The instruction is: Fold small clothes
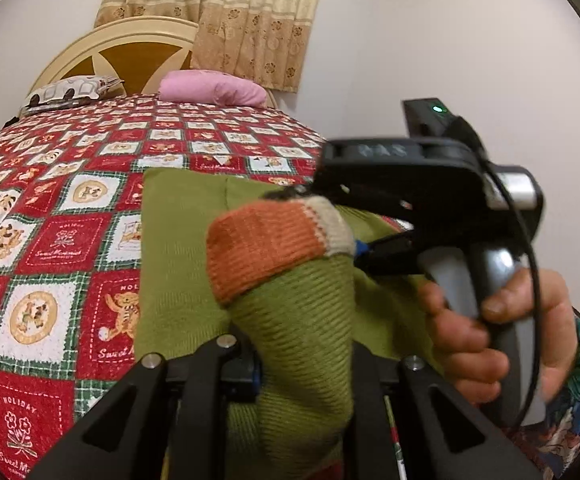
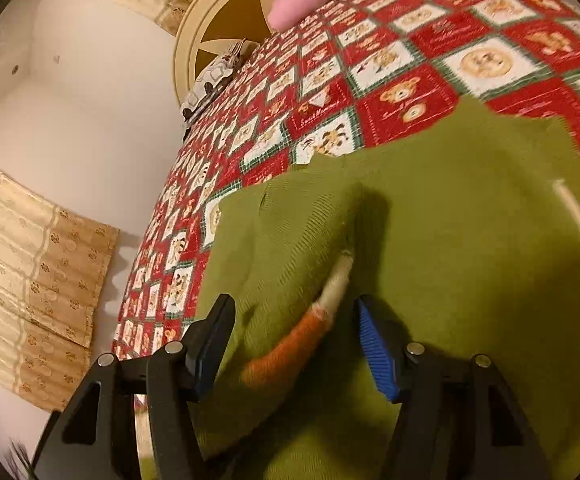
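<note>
The green sweater (image 1: 178, 248) runs off the bottom edge in both views; its knit hides the left gripper's (image 1: 304, 376) fingertips.

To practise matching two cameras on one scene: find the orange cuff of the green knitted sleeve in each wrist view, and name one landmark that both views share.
Left wrist view: the orange cuff sits at the centre, raised above the left gripper, which is shut on the green sleeve.
Right wrist view: the cuff shows blurred at lower centre, between the open fingers of the right gripper.
Shared landmark: the pink pillow by the headboard.
</note>
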`<move>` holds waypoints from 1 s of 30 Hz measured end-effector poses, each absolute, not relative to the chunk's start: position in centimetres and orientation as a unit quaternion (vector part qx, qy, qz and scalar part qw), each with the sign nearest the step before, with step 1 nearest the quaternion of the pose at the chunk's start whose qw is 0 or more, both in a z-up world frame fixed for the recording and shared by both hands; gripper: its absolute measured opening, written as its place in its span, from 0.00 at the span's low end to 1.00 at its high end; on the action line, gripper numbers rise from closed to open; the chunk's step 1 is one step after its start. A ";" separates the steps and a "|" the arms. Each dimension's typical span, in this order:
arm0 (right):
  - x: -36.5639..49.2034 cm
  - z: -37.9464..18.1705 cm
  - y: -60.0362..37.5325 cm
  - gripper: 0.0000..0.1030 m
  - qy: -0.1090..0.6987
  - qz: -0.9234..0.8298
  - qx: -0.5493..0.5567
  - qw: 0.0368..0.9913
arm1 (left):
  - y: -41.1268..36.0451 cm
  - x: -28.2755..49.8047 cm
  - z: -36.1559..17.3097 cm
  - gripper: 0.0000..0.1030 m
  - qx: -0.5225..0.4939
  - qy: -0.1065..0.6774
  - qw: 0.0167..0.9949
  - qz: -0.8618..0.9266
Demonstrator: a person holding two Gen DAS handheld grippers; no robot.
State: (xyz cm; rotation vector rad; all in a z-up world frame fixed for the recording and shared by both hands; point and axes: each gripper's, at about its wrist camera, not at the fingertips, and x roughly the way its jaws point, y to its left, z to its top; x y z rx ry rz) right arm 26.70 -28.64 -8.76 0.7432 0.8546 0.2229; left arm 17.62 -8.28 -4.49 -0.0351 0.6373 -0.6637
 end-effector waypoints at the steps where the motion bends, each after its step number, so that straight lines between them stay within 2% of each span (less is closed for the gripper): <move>1: 27.1 -8.9 -28.7 0.59 0.401 0.108 0.356 0.837 | -8.4 17.6 -4.5 0.14 -0.015 0.308 0.896 -0.320; 2: 27.4 -8.9 -28.8 0.46 0.395 0.110 0.358 0.839 | -8.5 17.6 -4.5 0.14 -0.015 0.308 0.896 -0.321; 3: 27.8 -8.8 -28.6 0.22 0.394 0.109 0.351 0.842 | -8.5 17.7 -4.5 0.14 -0.017 0.308 0.895 -0.321; 4: 28.4 -8.8 -28.2 0.15 0.404 0.102 0.331 0.847 | -8.4 17.8 -4.5 0.14 -0.019 0.311 0.894 -0.322; 9: 27.8 -6.4 -26.9 0.12 0.388 0.089 0.242 0.885 | -8.0 17.7 -3.9 0.14 -0.030 0.307 0.897 -0.318; 12: 26.9 -3.9 -27.0 0.12 0.361 0.101 0.210 0.903 | -9.0 16.3 -2.2 0.14 -0.007 0.278 0.907 -0.316; 18: 25.5 -0.4 -29.5 0.12 0.348 0.082 0.123 0.926 | -14.6 14.6 -0.9 0.14 0.054 0.258 0.908 -0.326; 22: 25.0 -1.7 -33.1 0.12 0.368 0.058 0.113 0.921 | -18.3 14.2 -1.6 0.14 0.093 0.268 0.897 -0.338; 28: 24.8 -6.4 -37.0 0.12 0.405 0.033 0.133 0.904 | -21.5 13.5 -3.8 0.14 0.155 0.303 0.873 -0.348; 30: 24.9 -7.9 -37.5 0.12 0.410 0.031 0.143 0.900 | -21.8 13.6 -4.2 0.21 0.167 0.316 0.867 -0.348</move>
